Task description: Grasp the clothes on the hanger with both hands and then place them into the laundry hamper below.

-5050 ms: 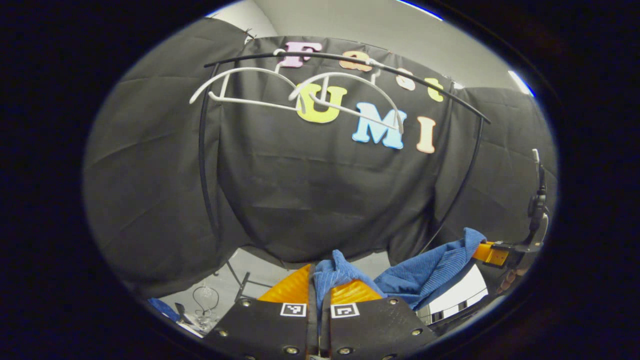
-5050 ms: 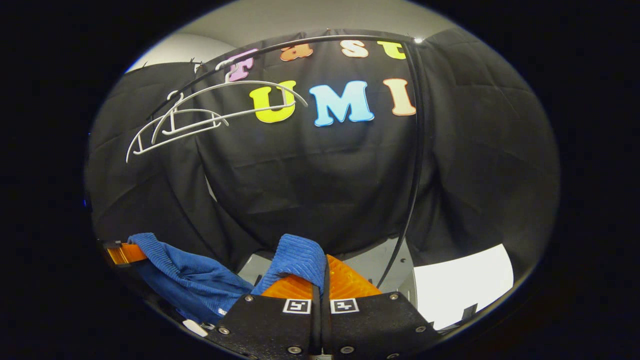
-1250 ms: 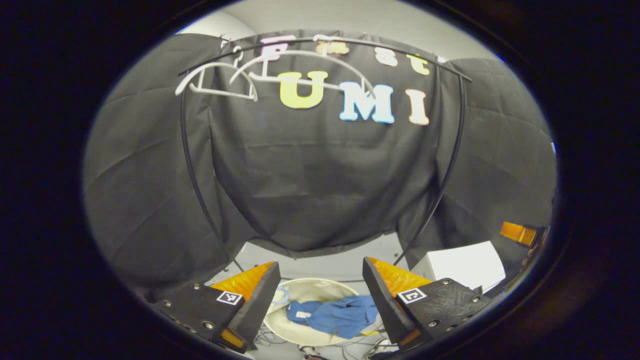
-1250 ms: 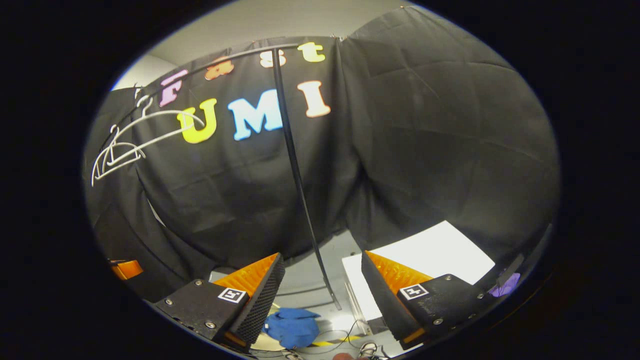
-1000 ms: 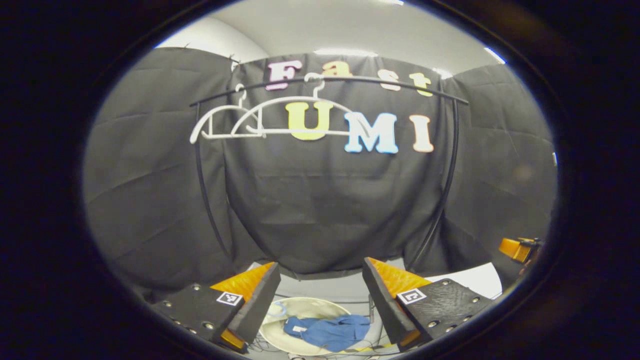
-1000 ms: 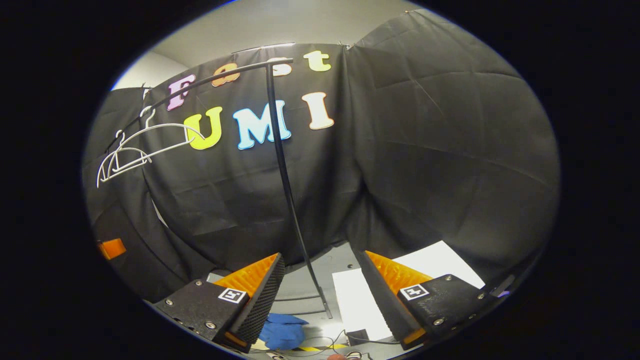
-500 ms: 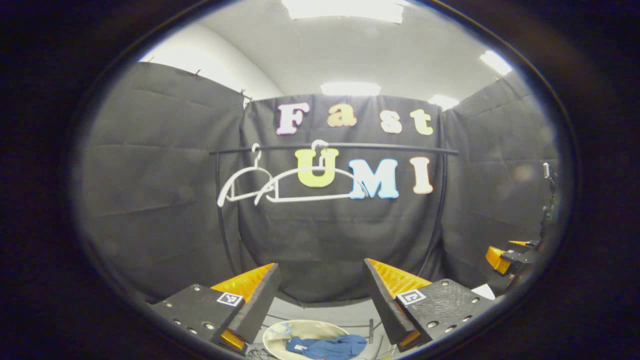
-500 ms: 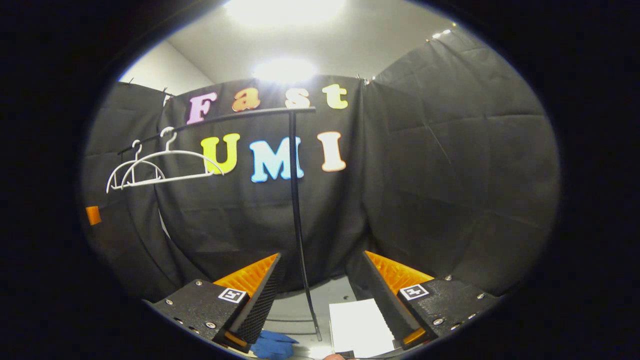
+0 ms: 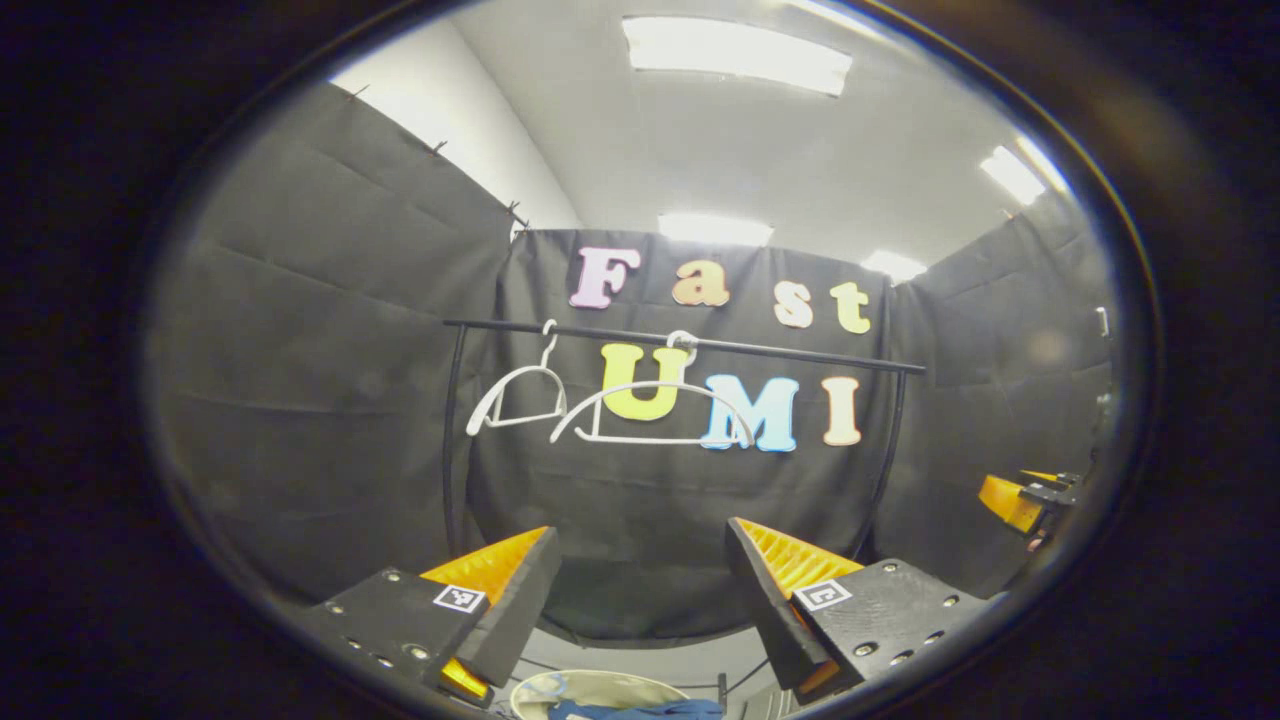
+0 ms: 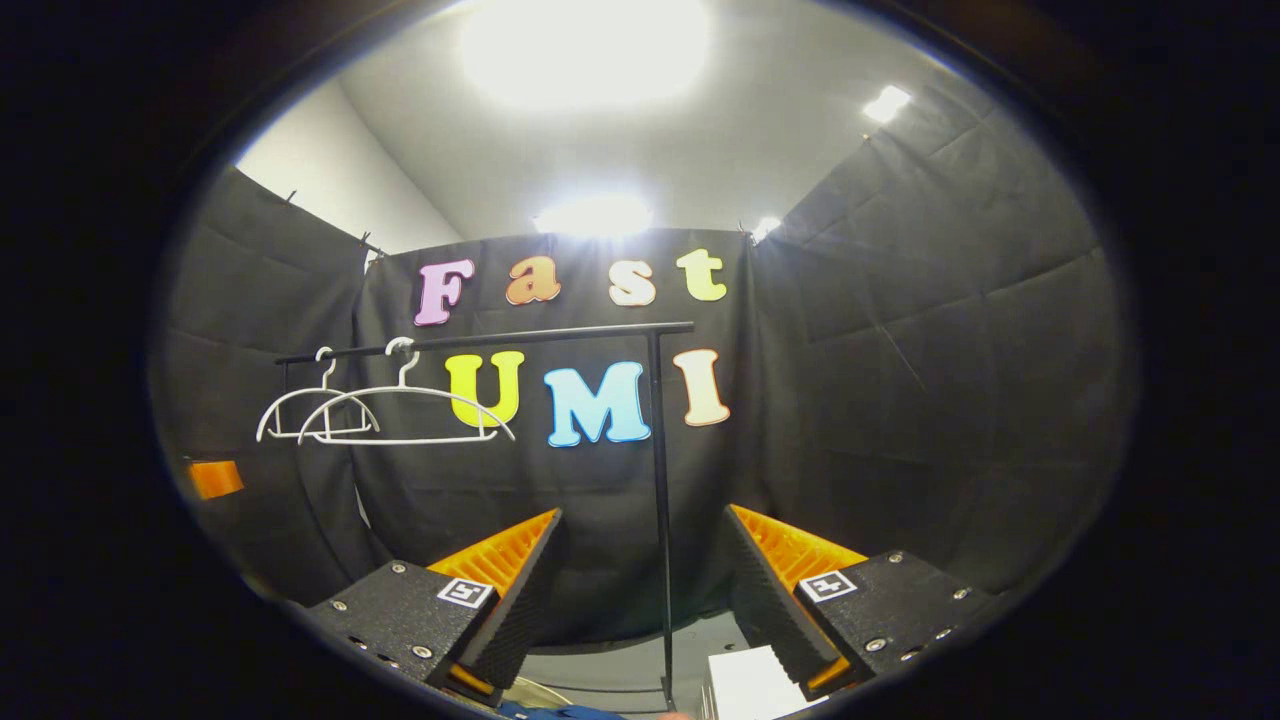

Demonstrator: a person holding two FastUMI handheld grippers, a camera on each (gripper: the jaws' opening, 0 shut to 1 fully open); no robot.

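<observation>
The blue garment (image 9: 640, 709) lies in the round, pale laundry hamper (image 9: 560, 690) at the very bottom of the left gripper view, low between the fingers and well below them; a sliver of the same blue cloth (image 10: 560, 712) shows at the bottom edge of the right gripper view. The left gripper (image 9: 640, 570) stands with its jaws spread wide, nothing between them, pointed toward the booth's back wall. The right gripper (image 10: 640, 555) is likewise spread wide and empty; in the left gripper view it appears far off at the right edge (image 9: 1020, 497). Two white hangers, a smaller one (image 9: 520, 398) and a larger one (image 9: 650, 415), hang bare on the black rail (image 9: 800, 352) of the clothes rack. The rack's right upright (image 10: 660, 520) runs down between the right gripper's fingers. A white box (image 10: 745, 685) sits on the floor beside the upright's foot.
</observation>
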